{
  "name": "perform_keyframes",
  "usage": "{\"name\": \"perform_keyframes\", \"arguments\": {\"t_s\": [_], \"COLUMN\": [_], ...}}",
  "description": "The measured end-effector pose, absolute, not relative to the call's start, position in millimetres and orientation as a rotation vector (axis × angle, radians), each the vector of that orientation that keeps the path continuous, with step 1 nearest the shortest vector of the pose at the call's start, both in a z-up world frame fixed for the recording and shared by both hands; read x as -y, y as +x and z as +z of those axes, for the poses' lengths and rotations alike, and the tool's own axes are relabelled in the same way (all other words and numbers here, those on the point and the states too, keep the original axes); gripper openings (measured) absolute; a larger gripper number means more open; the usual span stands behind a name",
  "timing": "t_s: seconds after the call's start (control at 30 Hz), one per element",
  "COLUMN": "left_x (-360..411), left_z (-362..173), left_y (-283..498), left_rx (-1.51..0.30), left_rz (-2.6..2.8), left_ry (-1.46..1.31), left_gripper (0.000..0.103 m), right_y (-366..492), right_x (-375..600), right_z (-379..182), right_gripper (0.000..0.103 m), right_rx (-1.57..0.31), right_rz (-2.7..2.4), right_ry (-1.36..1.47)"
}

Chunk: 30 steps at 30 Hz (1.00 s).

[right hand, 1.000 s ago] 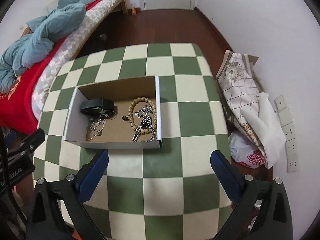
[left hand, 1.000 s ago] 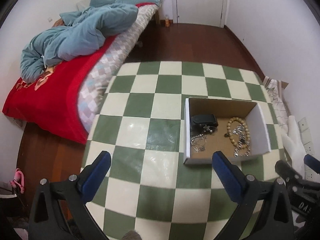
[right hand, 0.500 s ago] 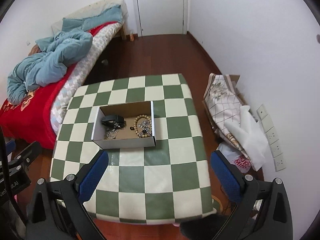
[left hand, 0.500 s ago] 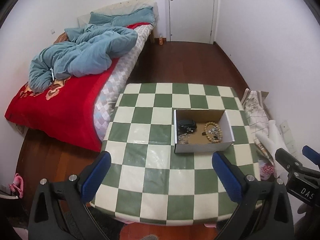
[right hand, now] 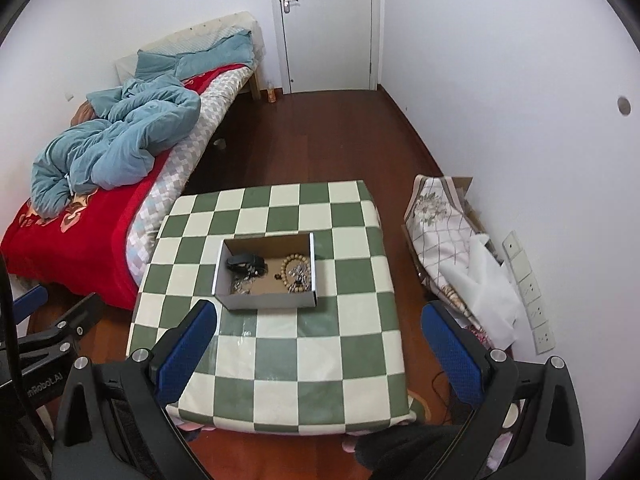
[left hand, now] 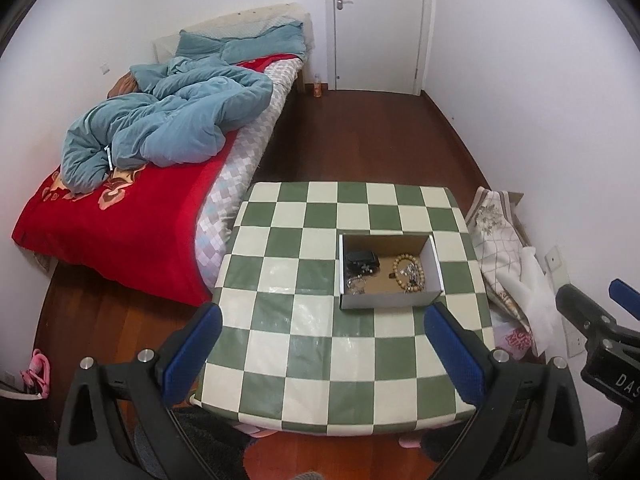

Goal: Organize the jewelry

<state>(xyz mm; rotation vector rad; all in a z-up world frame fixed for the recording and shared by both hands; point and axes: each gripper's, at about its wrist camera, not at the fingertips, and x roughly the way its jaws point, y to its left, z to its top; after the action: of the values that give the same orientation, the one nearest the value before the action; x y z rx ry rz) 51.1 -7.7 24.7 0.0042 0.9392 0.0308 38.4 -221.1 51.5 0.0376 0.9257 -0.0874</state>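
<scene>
A small open cardboard box (left hand: 390,299) (right hand: 266,301) stands on the green-and-white checkered table (left hand: 304,344) (right hand: 280,360). Inside it lie a wooden bead bracelet (left hand: 400,261) (right hand: 289,261), silver chains (left hand: 356,284) (right hand: 240,286) and a black item (left hand: 361,257) (right hand: 245,262). My left gripper (left hand: 322,354) is open and empty, held high above the table's near edge, well back from the box. My right gripper (right hand: 316,354) is also open and empty, at a similar height. Each gripper shows at the side of the other's view.
A bed (left hand: 132,220) with a red cover and a blue quilt (left hand: 168,120) lies left of the table. Folded cloth and bags (right hand: 452,248) lean on the right wall by wall sockets (right hand: 528,284). A white door (right hand: 328,24) stands shut at the back.
Both grippers have pulled up and back from the table, so the box looks much smaller and the whole table and room come into view. Both stayed open and empty.
</scene>
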Motion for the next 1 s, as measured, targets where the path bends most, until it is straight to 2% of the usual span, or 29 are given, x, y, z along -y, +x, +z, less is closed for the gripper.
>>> {"name": "perform_keyframes", "arguments": {"t_s": [0.43,1.0], "left_x": [14,27], "left_z": [15,3], "left_y": [92,89], "left_rx": [-0.931,-0.908], "left_rz": [0.061,0.044], "left_ry": [-0.004,0.035], "left_gripper": [0.103,0.103], "right_y": [88,91], "right_x": [222,231], "right_z": [31,17], "right_gripper": [0.103,0.103], "right_rx": [-0.928,-0.906], "right_rz": [-0.116,-0.150], "right_ry": [0.010,0.006]}}
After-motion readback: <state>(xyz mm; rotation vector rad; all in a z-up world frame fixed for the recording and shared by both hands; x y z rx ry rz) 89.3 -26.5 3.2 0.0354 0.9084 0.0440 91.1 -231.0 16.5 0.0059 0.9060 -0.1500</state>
